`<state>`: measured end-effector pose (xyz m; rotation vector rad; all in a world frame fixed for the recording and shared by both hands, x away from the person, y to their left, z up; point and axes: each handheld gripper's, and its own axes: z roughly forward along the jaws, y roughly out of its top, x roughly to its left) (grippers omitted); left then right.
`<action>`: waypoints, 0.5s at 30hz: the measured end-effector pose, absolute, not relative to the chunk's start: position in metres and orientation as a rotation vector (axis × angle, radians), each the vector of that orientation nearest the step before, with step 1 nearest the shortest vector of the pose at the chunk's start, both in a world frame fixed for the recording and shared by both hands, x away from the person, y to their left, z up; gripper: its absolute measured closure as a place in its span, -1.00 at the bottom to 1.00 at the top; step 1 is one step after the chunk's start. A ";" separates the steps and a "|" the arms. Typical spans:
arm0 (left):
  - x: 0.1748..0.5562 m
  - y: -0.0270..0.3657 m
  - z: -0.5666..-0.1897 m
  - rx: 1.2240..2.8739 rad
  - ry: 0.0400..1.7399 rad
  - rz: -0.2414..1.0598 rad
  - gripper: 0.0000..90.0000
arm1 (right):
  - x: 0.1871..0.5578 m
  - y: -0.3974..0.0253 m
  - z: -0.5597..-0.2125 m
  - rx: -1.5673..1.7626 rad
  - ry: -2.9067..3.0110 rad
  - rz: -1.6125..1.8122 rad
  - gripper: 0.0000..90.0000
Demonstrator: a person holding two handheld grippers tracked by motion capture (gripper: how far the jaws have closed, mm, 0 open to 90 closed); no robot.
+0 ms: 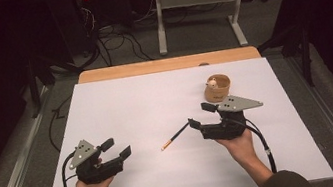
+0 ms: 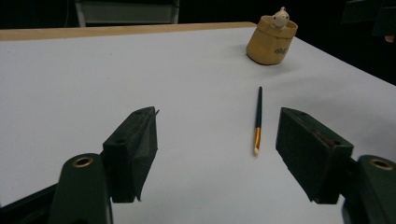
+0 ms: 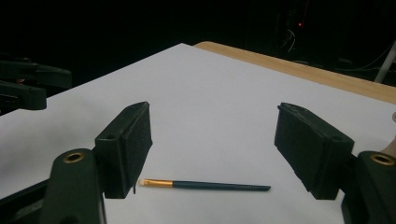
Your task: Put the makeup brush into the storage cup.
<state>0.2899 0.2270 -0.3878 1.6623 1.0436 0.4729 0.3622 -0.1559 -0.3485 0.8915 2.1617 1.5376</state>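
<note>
Both grippers gape over the white sheet, nothing between their pads

Right gripper [image 1: 200, 115] has its jaws spread wide; in the right gripper view the thin brush [image 3: 205, 185] lies flat on the sheet across the gap, its pale tip and gold ferrule just beside one pad, touching neither. Left gripper [image 1: 115, 149], near the front left of the table [image 1: 121, 105], is just as wide, the brush ahead of it and well apart. Farther back stands a tan cup [image 1: 218, 88] with a small figure inside, close behind the right gripper
</note>
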 end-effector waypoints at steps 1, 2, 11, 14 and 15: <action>0.290 0.227 -0.388 1.661 1.044 0.472 -0.34 | 0.363 -0.155 -0.349 0.890 2.160 1.545 -0.35; 0.289 0.228 -0.388 1.657 1.047 0.471 -0.34 | 0.364 -0.155 -0.348 0.895 2.163 1.545 -0.35; 0.290 0.227 -0.388 1.658 1.046 0.477 -0.34 | 0.371 -0.148 -0.345 0.909 2.149 1.597 -0.34; 0.290 0.228 -0.387 1.656 1.047 0.479 -0.34 | 0.372 -0.144 -0.345 0.909 2.148 1.606 -0.34; 0.289 0.228 -0.387 1.656 1.049 0.480 -0.34 | 0.372 -0.143 -0.345 0.904 2.147 1.608 -0.34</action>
